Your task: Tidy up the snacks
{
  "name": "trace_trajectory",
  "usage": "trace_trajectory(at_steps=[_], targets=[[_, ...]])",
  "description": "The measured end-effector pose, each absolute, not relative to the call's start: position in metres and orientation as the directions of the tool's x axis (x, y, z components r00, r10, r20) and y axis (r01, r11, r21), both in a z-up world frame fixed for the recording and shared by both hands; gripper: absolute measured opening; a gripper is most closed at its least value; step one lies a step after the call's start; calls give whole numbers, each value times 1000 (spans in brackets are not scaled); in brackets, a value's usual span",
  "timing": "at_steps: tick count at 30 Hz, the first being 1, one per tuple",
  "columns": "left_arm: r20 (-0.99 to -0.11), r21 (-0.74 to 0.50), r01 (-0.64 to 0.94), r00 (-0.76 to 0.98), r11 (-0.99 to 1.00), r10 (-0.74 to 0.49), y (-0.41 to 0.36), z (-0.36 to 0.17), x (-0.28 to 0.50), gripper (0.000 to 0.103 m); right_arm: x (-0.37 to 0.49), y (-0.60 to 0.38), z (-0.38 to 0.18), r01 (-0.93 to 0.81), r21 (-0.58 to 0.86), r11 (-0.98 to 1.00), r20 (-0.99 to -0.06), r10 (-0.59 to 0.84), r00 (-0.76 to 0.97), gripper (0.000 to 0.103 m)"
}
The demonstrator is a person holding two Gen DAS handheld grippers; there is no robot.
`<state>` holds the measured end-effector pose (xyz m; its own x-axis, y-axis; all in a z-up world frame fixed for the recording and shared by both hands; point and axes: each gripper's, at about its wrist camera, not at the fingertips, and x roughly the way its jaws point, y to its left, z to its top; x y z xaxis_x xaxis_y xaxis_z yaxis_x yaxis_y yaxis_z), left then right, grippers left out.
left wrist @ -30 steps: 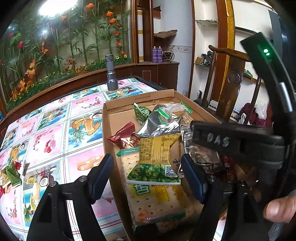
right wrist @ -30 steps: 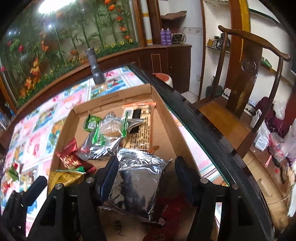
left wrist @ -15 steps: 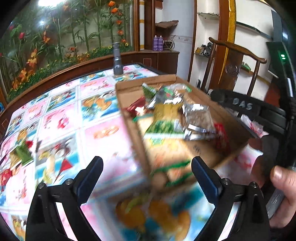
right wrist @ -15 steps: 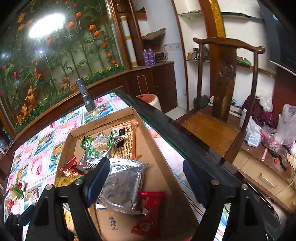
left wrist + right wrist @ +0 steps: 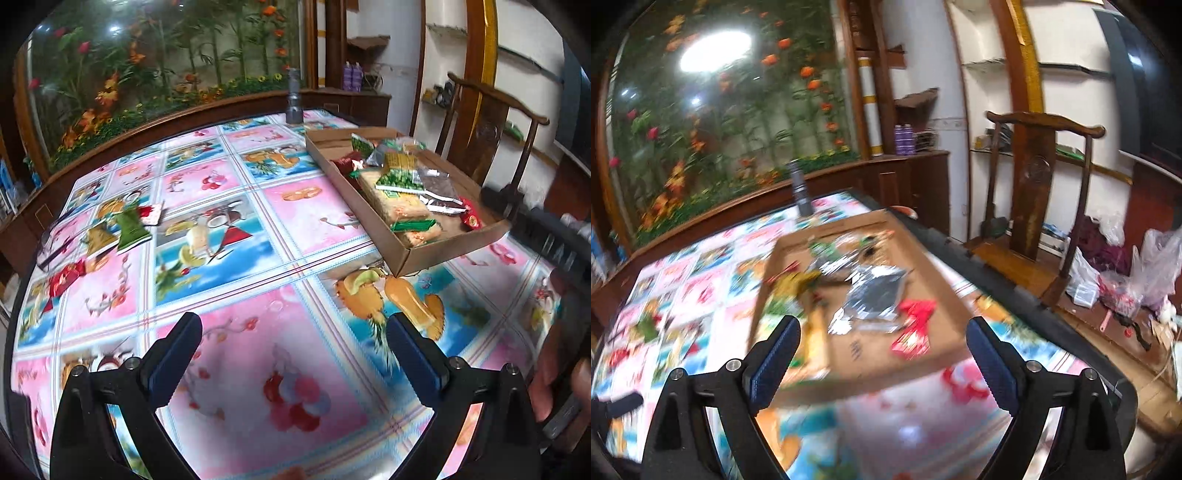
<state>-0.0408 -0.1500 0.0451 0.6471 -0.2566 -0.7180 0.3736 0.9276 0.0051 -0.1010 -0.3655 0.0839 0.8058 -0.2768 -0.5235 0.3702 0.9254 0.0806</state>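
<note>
A shallow cardboard box [image 5: 436, 254] sits at the table's right side with several snack packets in it: a green and yellow packet [image 5: 399, 173], a silver packet [image 5: 437, 184], a cracker pack [image 5: 402, 210]. The box also shows blurred in the right wrist view [image 5: 945, 291], with a silver packet [image 5: 875, 295] and a red one [image 5: 916, 325]. Loose snacks lie at the far left: a green packet [image 5: 131, 229] and a red one [image 5: 64, 277]. My left gripper [image 5: 293, 354] is open and empty above the tablecloth. My right gripper [image 5: 882, 354] is open and empty, near the box's front edge.
A grey flashlight [image 5: 293, 98] stands at the table's far edge. A wooden chair [image 5: 1038, 192] stands right of the table, with plastic bags [image 5: 1156, 266] on the floor beyond. The table's dark rim [image 5: 1034, 299] runs along the right.
Both grippers have pulled back from over the box and opened wider. The left one has swung left over the tablecloth. The silver packet lies in the box.
</note>
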Motion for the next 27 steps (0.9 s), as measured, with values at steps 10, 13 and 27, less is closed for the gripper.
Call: trace_trajectory(at_steps=[10, 13, 27], targets=[[-653, 112, 320, 738, 941, -173, -146, 49, -61, 100, -103, -337, 78, 334, 43, 942, -554, -256, 792, 96], [-675, 129, 292, 726, 948, -132, -144, 46, -54, 100, -103, -337, 73, 353, 37, 935, -579, -268, 770, 97], [-729, 142, 296, 676, 944, -102, -146, 34, -47, 100, -98, -342, 66, 356, 57, 933, -633, -242, 735, 97]])
